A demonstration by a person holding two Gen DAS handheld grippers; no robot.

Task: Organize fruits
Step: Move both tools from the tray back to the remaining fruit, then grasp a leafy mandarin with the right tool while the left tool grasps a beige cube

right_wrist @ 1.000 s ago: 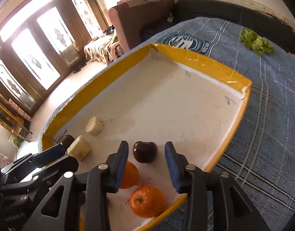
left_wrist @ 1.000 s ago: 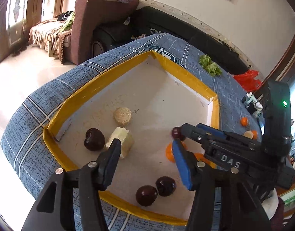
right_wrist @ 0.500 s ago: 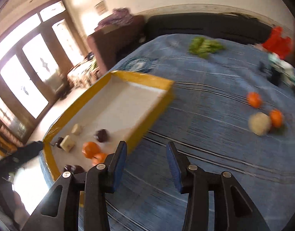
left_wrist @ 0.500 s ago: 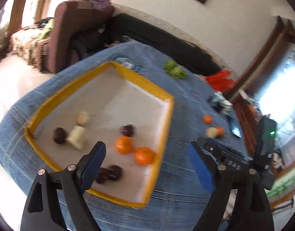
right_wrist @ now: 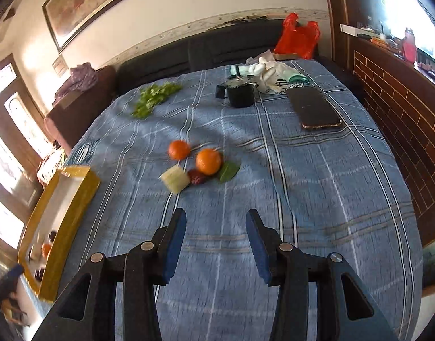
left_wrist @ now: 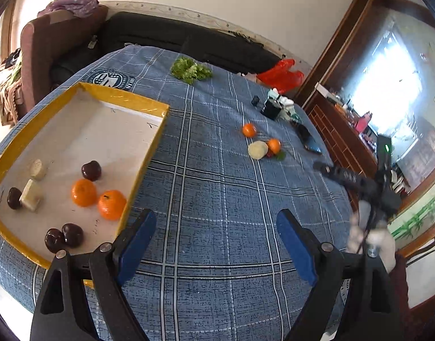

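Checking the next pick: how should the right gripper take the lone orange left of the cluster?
Grip the orange across its middle, coming from above with the right gripper. It is round and sits apart from the other orange, so both sides are free.

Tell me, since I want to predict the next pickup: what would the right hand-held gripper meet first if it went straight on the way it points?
The right hand-held gripper, empty, jaws opening, points down at bare tablecloth. Farther along that line lie the pale chunk and an orange; depth is unclear.
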